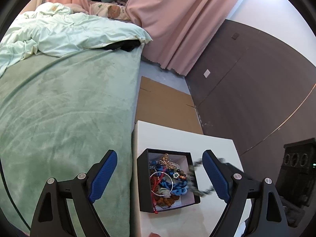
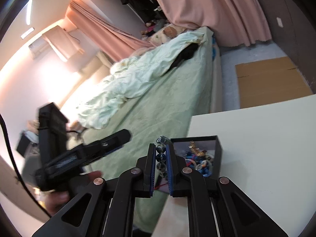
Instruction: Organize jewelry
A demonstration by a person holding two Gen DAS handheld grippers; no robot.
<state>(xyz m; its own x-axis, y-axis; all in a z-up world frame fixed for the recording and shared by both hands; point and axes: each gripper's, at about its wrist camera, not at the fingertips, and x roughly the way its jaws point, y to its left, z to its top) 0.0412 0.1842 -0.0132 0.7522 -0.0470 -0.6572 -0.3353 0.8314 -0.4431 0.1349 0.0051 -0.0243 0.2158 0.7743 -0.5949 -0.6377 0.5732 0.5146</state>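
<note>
A black box (image 1: 142,179) with a white lining sits on a white table (image 1: 213,146) and holds a tangle of jewelry (image 1: 167,177): blue pieces, a silver bangle, red cord, gold bits. My left gripper (image 1: 160,169) is open above the box, with nothing between its blue pads. My right gripper (image 2: 160,158) is shut on a dark bead bracelet (image 2: 161,157) and holds it just left of the box (image 2: 218,154). The bracelet shows blurred at the box's right edge in the left wrist view (image 1: 194,177). The left gripper also shows in the right wrist view (image 2: 110,144).
A bed with a green blanket (image 1: 69,118) lies directly left of the table. A flattened cardboard sheet (image 1: 165,106) lies on the floor beyond the table. Pink curtains (image 1: 177,19) and a dark wall (image 1: 256,88) stand behind. A black device (image 1: 298,162) sits at the right.
</note>
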